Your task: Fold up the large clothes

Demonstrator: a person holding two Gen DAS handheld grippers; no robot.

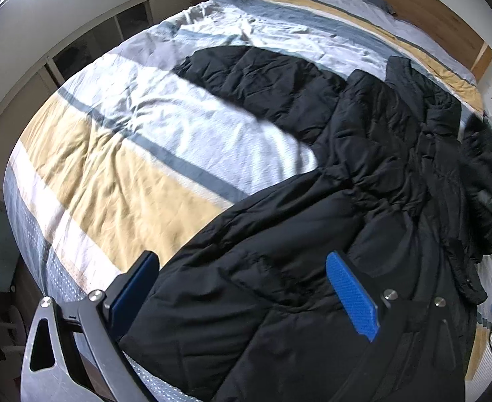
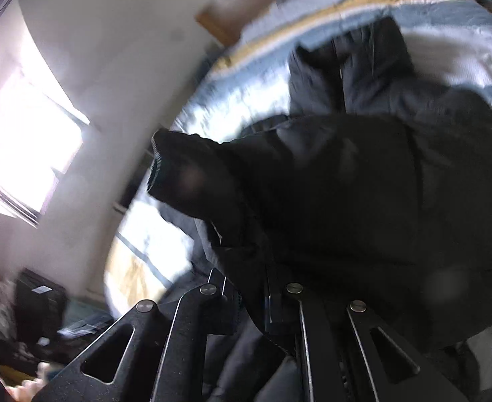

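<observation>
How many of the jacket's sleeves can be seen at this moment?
2. One sleeve lies spread on the striped bed cover, away from the jacket body. The other sleeve, cuff dangling, is lifted off the bed, clamped in the right hand-held gripper.

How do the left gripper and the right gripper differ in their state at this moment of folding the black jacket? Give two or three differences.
The left gripper stands open, its blue pads wide apart above the black jacket; the right gripper is shut on the jacket. The left gripper holds nothing, while the right gripper carries a sleeve with its ribbed cuff hanging free. The left wrist view is sharp; the right is blurred. Both are over the striped bedspread.
</observation>
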